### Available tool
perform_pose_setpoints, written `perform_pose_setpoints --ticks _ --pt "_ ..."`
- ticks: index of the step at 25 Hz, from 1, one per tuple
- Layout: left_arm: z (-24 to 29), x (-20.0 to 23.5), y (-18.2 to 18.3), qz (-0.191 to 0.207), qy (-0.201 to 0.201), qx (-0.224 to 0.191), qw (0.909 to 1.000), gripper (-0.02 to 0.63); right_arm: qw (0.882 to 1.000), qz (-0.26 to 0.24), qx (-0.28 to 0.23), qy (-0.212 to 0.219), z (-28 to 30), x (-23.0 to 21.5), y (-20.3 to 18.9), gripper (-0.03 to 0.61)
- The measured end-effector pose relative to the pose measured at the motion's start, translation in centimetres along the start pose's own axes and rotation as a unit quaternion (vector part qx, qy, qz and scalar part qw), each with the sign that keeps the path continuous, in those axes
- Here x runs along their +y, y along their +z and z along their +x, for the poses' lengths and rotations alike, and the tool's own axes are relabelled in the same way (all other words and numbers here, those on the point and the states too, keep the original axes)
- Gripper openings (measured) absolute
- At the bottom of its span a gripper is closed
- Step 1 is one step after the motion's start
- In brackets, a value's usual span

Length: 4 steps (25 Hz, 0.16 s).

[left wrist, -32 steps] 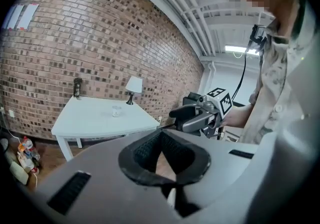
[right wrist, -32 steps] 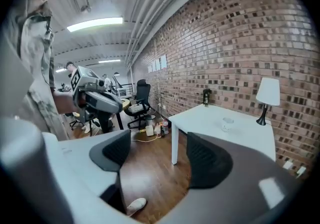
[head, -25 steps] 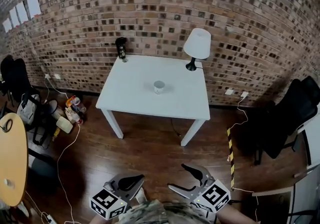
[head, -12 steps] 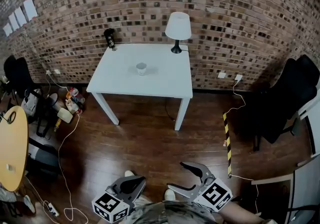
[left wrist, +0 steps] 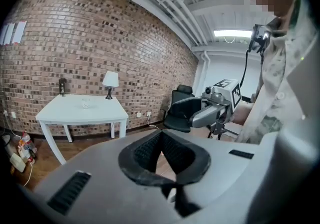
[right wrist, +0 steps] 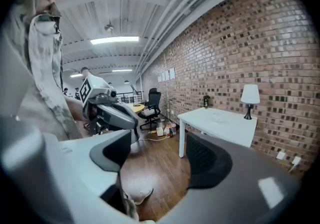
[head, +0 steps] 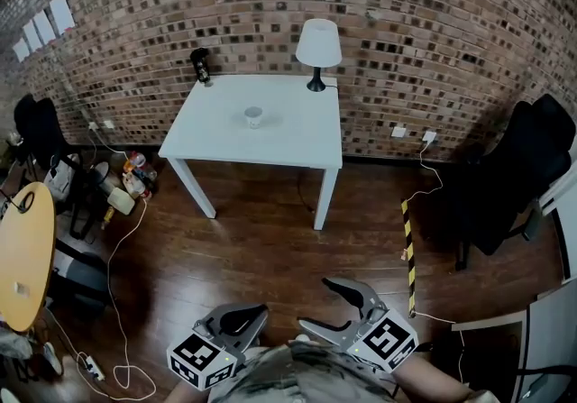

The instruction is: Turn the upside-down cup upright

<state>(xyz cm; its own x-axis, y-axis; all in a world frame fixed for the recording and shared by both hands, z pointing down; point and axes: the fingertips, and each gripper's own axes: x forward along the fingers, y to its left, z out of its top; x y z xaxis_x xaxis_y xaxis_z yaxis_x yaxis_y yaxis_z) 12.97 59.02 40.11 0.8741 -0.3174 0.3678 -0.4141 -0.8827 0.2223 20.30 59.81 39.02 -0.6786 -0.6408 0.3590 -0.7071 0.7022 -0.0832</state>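
A small white cup (head: 253, 115) stands rim-down near the middle of a white table (head: 297, 144) by the brick wall, far ahead of me. It is tiny in the left gripper view (left wrist: 85, 101) and the right gripper view (right wrist: 217, 114). Both grippers hang low by my body, well short of the table. My left gripper (head: 257, 314) (left wrist: 161, 135) is shut, its tips meeting with nothing between them. My right gripper (head: 314, 303) (right wrist: 160, 148) is open and holds nothing.
On the table stand a white lamp (head: 318, 45) at the back right and a dark object (head: 200, 66) at the back left corner. Bags and cables (head: 117, 185) lie left of the table. A black chair (head: 518, 176) sits right, a round yellow table (head: 22, 257) far left.
The head view has shifted: the table now sits further left and higher than a second ago. Both grippers stay low near my body, jaws unchanged.
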Motion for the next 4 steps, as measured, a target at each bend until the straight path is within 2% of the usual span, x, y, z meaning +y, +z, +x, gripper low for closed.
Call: perform_pose_setpoints --ticks 4 --pt "-0.2 -1.4 -0.1 0.001 -0.002 -0.001 1.0000 0.006 1.000 0.002 0.007 0.004 -0.9 1.0 -0.7 0.344"
